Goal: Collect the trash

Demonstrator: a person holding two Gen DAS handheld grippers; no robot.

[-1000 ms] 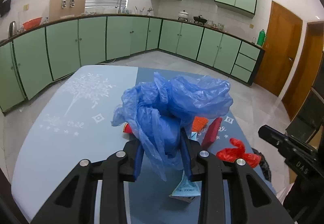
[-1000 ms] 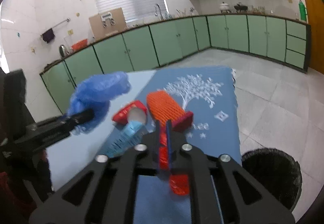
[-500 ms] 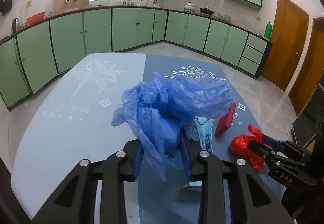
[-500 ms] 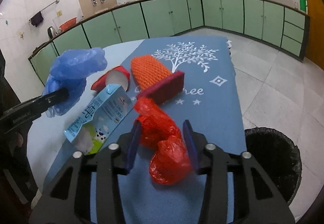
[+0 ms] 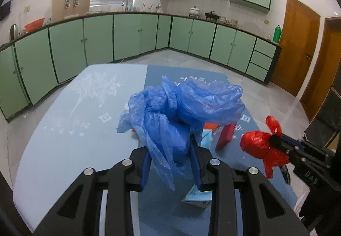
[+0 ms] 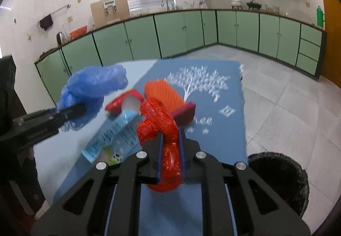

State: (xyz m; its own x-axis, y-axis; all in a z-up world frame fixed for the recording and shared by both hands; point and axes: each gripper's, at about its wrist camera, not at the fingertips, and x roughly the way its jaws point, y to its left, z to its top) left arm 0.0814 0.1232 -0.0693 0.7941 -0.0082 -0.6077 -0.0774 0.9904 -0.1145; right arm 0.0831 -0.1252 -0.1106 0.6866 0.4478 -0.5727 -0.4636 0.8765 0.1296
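Observation:
My left gripper is shut on a crumpled blue plastic bag and holds it above the table; the bag also shows in the right wrist view. My right gripper is shut on a crumpled red plastic bag, lifted off the table; it shows at the right of the left wrist view. On the blue tablecloth lie a light-blue milk carton, an orange mesh sponge with a dark red side and a red-and-white wrapper.
A black bin lined with a black bag stands on the floor just right of the table's near corner. Green kitchen cabinets run along the far walls. A wooden door is at the right.
My right gripper has closed on the red bag and lifted it off the table. The left gripper keeps hold of the blue bag, with its view shifted slightly.

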